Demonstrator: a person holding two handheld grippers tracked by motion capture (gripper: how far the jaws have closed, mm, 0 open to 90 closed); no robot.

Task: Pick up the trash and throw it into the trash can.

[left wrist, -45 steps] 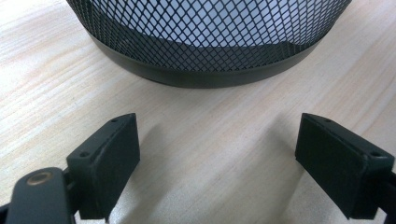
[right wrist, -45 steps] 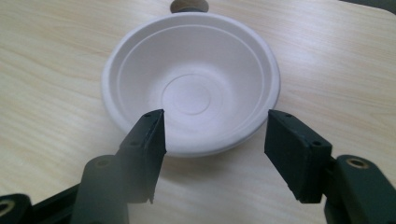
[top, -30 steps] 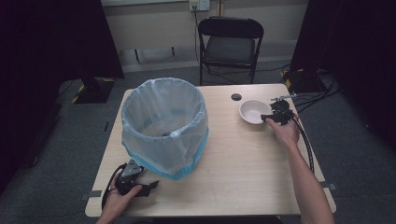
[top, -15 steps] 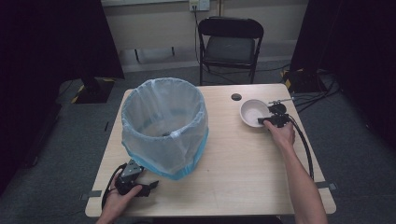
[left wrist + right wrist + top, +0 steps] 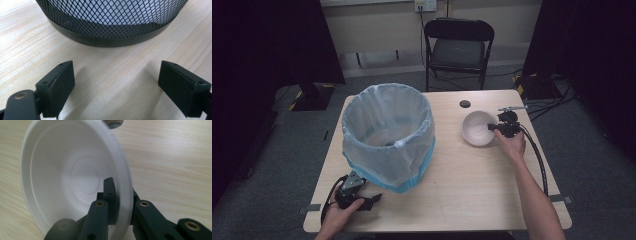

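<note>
A white bowl (image 5: 476,130) sits on the right half of the wooden table (image 5: 472,200). My right gripper (image 5: 493,127) reaches it from the right, and its jaws have just been closing. In the right gripper view they are shut on the rim of the white bowl (image 5: 70,177), one finger inside and one outside, my right gripper (image 5: 121,191) pinching the wall. A black mesh bin (image 5: 387,135) lined with a pale blue bag stands at the left. My left gripper (image 5: 373,200) rests open near the front edge, and its view faces the base of the mesh bin (image 5: 112,22) with bare wood between the jaws of my left gripper (image 5: 116,75).
A small dark round disc (image 5: 465,104) lies on the table behind the bowl. A black folding chair (image 5: 458,45) stands past the far edge. Cables run along the floor at the right. Bare wood stretches between the bin and the bowl.
The right gripper's jaws have come together on the bowl's rim after edging slightly toward it. The left hand and the bin have stayed where they were.
</note>
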